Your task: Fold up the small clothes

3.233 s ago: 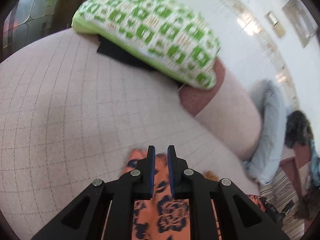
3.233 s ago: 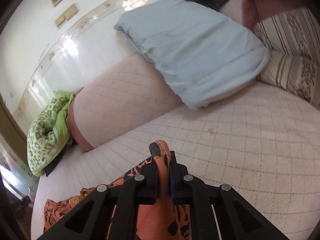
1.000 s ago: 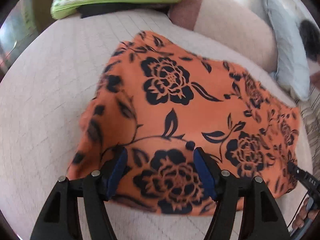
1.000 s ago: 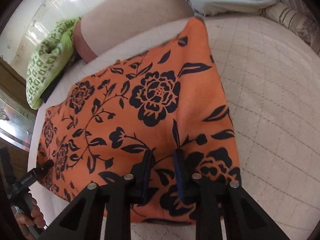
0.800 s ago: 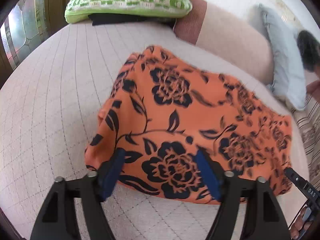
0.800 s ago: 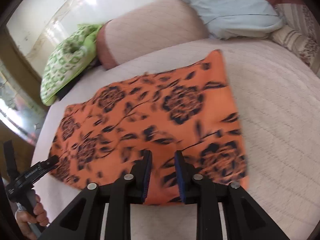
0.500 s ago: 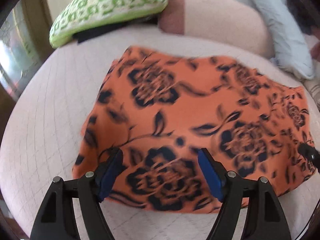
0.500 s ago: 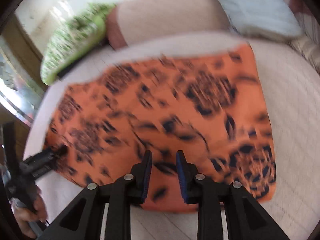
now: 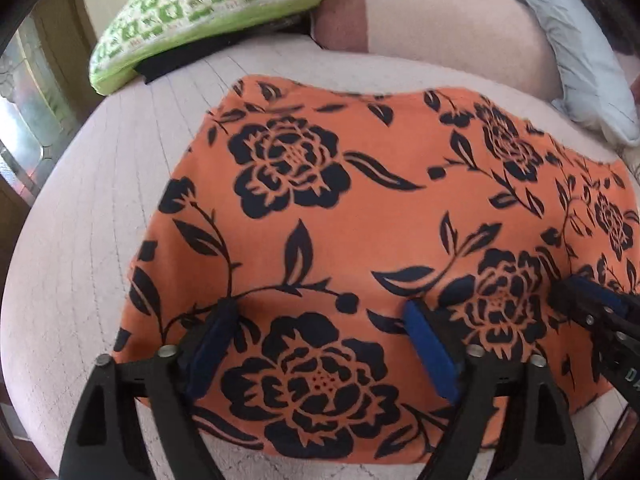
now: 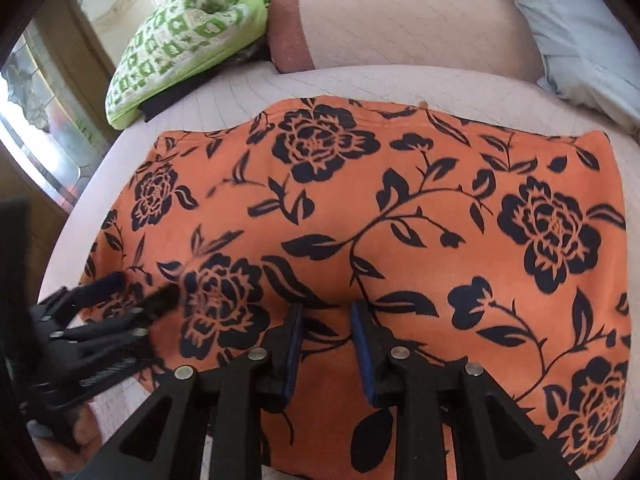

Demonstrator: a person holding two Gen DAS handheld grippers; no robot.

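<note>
An orange cloth with black flowers (image 9: 360, 208) lies spread flat on the pale quilted bed (image 9: 100, 208). My left gripper (image 9: 320, 312) hovers over the cloth's near left part. Its jaws are wide and still opening, with only flat cloth beneath them. In the right wrist view the same gripper (image 10: 140, 292) shows at the cloth's left edge. My right gripper (image 10: 327, 310) stands over the middle of the near edge of the cloth (image 10: 400, 220), its jaws a narrow gap apart and pinching nothing. Its tip (image 9: 580, 300) enters the left wrist view from the right.
At the bed's far side lie a green-and-white patterned pillow (image 9: 208, 8) on something black (image 9: 188, 60), a pink bolster (image 10: 400, 20) and a light blue pillow (image 10: 580, 28). A glazed door (image 9: 28, 120) stands left of the bed. A hand (image 10: 76, 436) holds the left gripper.
Both grippers let go of the cloth, which now lies flat. Over the last second the left jaws widened and the right gripper slid left along the near edge to the middle.
</note>
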